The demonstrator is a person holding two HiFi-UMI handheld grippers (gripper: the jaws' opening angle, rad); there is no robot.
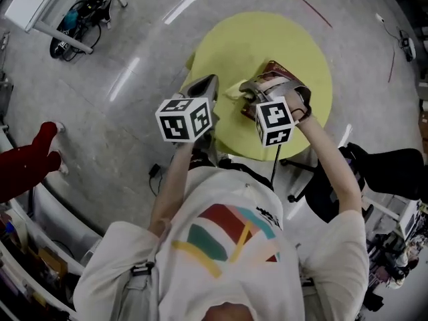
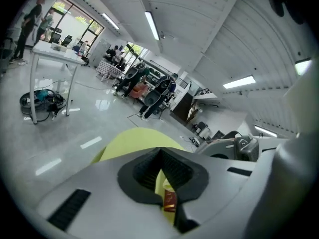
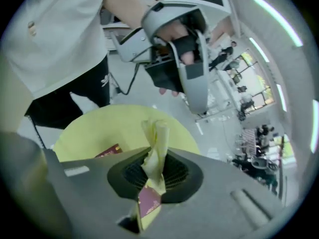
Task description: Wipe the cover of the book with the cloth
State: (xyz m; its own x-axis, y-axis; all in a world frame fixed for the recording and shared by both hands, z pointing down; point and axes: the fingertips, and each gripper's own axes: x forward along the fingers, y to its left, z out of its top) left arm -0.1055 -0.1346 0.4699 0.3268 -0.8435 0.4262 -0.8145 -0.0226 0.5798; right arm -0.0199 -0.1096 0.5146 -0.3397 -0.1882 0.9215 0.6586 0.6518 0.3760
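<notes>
While poised above round yellow-green table, pinches crumpled pale-yellow cloth in jaws of right gripper. Holds jaws of left gripper pressed together above table, near dark-red rectangular book.

Head view, looking steeply down. I see a round yellow table on a grey floor. The left gripper sits over the table's left edge, marker cube toward me; I can't read its jaws from here. The right gripper is over the table's middle, with a pale yellow cloth bunched at its tip. A dark red book lies on the table, partly covered by the right hand. There is a black office chair at the right. A white desk with cables beneath it is at the upper left. A red thing at the left edge is unclear.
</notes>
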